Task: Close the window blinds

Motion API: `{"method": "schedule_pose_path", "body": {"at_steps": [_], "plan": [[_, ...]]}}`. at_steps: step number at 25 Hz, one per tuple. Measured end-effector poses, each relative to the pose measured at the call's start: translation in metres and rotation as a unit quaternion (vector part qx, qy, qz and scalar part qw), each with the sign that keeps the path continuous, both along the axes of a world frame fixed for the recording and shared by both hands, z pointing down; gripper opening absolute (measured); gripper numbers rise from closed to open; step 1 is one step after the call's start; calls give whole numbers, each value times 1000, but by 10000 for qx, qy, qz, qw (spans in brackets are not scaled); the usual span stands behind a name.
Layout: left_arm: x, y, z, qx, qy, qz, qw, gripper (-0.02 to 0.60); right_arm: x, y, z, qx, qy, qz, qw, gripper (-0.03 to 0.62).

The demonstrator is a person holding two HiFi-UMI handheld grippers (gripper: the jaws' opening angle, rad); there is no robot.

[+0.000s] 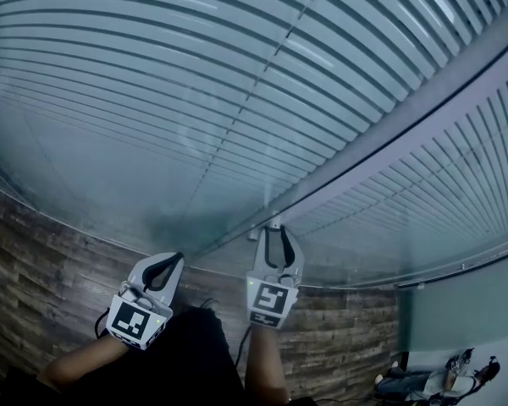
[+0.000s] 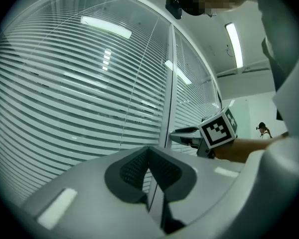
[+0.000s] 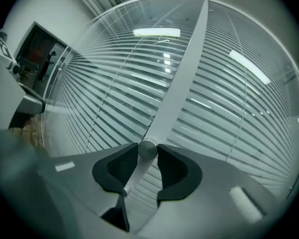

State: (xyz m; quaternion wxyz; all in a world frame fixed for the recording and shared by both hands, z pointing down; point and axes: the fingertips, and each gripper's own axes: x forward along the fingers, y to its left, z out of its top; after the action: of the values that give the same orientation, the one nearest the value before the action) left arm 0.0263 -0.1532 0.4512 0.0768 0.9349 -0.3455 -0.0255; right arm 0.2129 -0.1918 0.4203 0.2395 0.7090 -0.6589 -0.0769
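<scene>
White slatted window blinds [image 1: 195, 100] hang behind glass on both sides of a pale frame post [image 1: 389, 134]. In the right gripper view a small round metal knob [image 3: 147, 149] sits on that post [image 3: 182, 83], and my right gripper [image 3: 147, 151] is shut on it, both pads touching its sides. In the head view the right gripper [image 1: 273, 228] reaches up to the foot of the post. My left gripper [image 1: 176, 259] hangs to its left, away from the glass, shut with nothing in it [image 2: 149, 154]. The left gripper view shows the right gripper [image 2: 175, 135] at the post [image 2: 168, 98].
A wood-panelled wall [image 1: 34, 260] runs below the glass. A dark wall-mounted box [image 3: 35, 54] stands at the left of the blinds. A plain pale wall [image 1: 466, 311] continues to the right, with small objects [image 1: 457, 379] low beside it.
</scene>
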Motion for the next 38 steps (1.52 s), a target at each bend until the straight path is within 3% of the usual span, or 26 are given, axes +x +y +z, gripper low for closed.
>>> {"method": "schedule_pose_path", "body": {"at_steps": [10,13,20,25,27,29,32,35,38], "plan": [[-6,0,1,-52,74,23,10000,2,-8,1,2,-161,1197,59,9927,127],[-2,-2,10,-130,118,31,9998,2,-1,-1,10,-195,1185,22,9928,130],[-4,2,-5,-18,198,22,9998,2,-1,5,-1,90,306,-65,9995,143],[-3,-2,-5,0,165,25,9999,2,0,2,4,163,-1176,-284,9925,171],[-1,-1,-1,-7,147,39,9999,2,0,4,11,200,-1920,-296,9808,173],[-1,2,-1,-12,130,52,9999,2,-1,9,11,361,-2744,-266,9606,170],[1,3,-4,-23,138,91,9999,2,1,10,4,611,-3567,-210,9320,169],[7,2,-6,-38,140,135,9998,2,5,5,0,787,-4015,-235,9122,164],[11,4,-3,4,108,177,9998,2,6,4,-2,921,-4135,-176,9057,155]]}}
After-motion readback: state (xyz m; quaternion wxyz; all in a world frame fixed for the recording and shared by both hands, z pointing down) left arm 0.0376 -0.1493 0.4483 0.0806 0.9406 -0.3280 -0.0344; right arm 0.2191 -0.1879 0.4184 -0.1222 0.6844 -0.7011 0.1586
